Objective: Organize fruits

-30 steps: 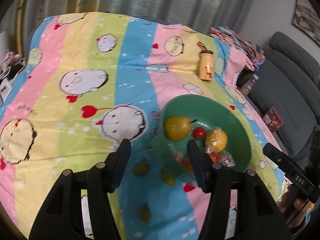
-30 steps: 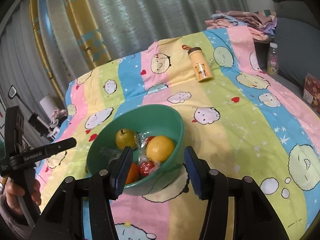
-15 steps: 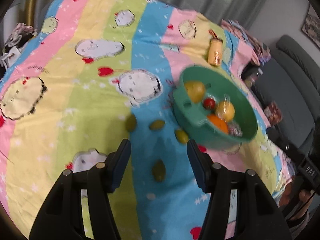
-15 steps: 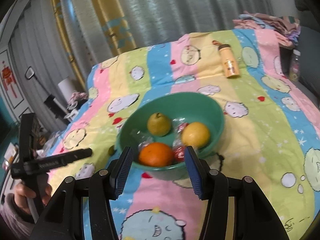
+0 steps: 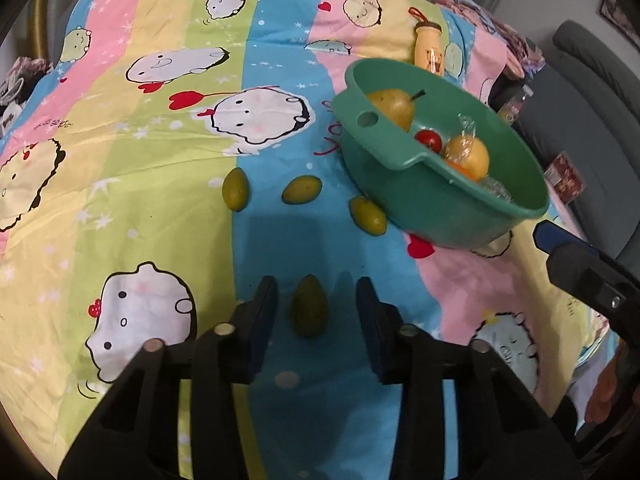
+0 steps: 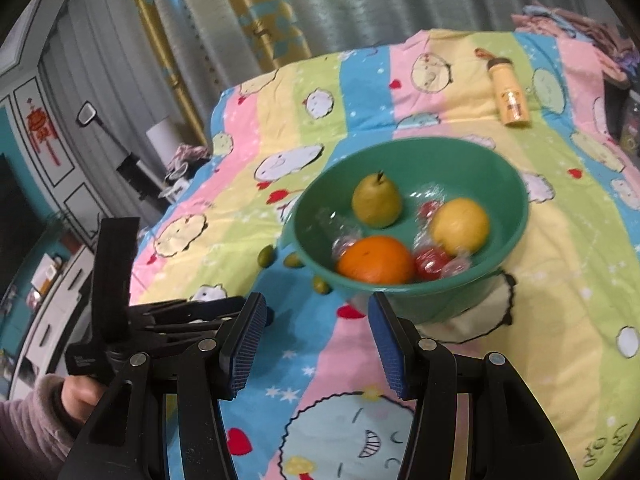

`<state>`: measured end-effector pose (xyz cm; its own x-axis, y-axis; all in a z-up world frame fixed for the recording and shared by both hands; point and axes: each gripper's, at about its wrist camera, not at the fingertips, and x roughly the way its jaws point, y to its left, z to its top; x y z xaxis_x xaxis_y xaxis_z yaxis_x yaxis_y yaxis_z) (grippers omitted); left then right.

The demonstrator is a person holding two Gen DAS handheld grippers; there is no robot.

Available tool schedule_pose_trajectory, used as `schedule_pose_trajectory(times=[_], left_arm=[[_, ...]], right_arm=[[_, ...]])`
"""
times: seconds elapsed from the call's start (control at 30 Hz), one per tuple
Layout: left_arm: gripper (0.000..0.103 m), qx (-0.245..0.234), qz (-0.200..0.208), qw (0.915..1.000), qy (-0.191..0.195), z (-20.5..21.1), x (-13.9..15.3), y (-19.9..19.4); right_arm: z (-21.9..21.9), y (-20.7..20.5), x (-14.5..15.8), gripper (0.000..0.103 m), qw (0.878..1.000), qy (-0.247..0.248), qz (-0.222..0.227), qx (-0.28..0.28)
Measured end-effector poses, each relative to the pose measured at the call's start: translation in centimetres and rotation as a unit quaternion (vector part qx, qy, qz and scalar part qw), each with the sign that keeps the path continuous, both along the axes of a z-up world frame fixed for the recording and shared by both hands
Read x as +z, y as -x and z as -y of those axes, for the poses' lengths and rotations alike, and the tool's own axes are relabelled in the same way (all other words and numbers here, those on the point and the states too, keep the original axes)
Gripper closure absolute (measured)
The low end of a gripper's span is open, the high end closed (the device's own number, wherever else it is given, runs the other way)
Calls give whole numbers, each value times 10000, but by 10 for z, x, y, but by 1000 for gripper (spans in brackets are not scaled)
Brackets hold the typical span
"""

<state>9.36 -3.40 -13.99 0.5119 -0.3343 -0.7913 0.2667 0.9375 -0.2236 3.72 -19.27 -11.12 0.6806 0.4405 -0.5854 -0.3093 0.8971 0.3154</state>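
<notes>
At the bottom of the left wrist view the left gripper tilts steeply down at the cartoon-printed sheet, its jaws straddling one small green fruit that lies on a blue stripe; the jaws have just been closing, yet a gap shows on each side of the fruit and the pads do not touch it. Past it, in the middle of that frame, three more green fruits lie in a loose row on the sheet, the rightmost just beside the green bowl. The bowl sits to the upper right and holds a pear, a small red fruit, a yellow fruit in clear wrap and a sliver of orange. At the right edge the right gripper reaches in from the side. In the right wrist view that gripper's jaws stand apart at the bottom of the frame with nothing between them, angled down toward the near rim of the bowl. At lower left of that view a hand in a pinkish sleeve grips the handle of the left gripper, which points toward the middle of the frame. Beyond the bowl, near the top of both views, a yellow bottle lies on its side on the sheet, and striped curtains hang behind.
</notes>
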Motion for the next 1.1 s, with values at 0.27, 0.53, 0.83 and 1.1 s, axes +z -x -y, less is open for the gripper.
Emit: schedule_pose_trajectory(times=[0.27, 0.53, 0.83, 1.1], left_arm=[[85, 134, 55, 9999, 58, -13, -6, -1], [85, 400, 222, 9985, 305, -45, 12, 4], [85, 855, 428, 9935, 624, -91, 30, 18], [85, 1080, 465, 9898, 806, -116, 34, 22]], right_arm=[[-21, -12, -20, 49, 9996, 8, -276, 103], [-50, -30, -33, 49, 9992, 188, -335, 131], [-102, -57, -30, 49, 9975, 234, -184, 634], [-142, -101, -43, 56, 9958, 667, -330, 528]])
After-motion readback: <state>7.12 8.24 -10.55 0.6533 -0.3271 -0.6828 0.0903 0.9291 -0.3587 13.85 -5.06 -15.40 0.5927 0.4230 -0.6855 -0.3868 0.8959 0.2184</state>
